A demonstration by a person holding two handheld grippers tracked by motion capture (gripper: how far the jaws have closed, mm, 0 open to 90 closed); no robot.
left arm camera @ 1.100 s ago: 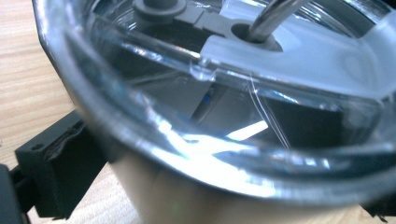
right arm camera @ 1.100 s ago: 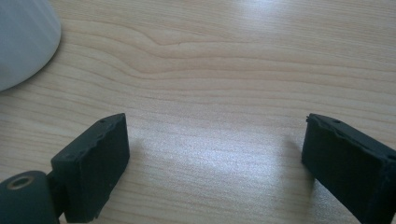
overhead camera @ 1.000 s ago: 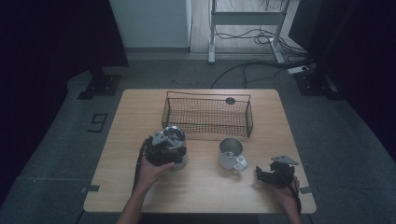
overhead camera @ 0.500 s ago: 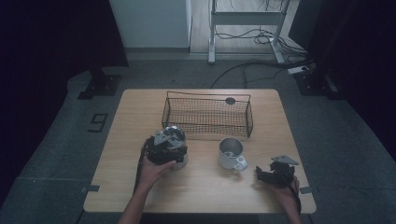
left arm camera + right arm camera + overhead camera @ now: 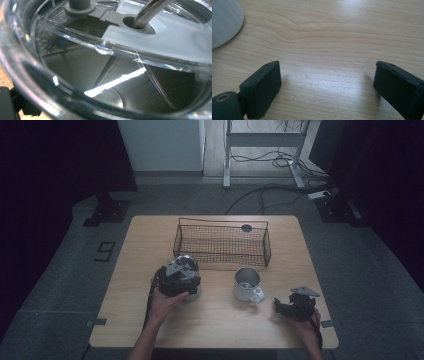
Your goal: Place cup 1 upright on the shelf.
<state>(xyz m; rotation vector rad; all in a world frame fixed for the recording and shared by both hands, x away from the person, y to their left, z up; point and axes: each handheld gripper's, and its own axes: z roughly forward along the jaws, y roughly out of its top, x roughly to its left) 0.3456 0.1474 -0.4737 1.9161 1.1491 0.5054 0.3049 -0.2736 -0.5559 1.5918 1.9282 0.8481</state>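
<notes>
The left tool [image 5: 178, 276] is sitting right up against a clear container [image 5: 186, 270] with a see-through lid [image 5: 125, 50], just in front of the wire basket [image 5: 222, 243] at its left end; I cannot tell if this tool is spread or pinching. A white cup [image 5: 247, 284] is standing in front of the basket's right part. The right tool [image 5: 295, 306] is resting on the wooden surface [image 5: 332, 32], right of the cup, with its jaws spread wide around nothing.
</notes>
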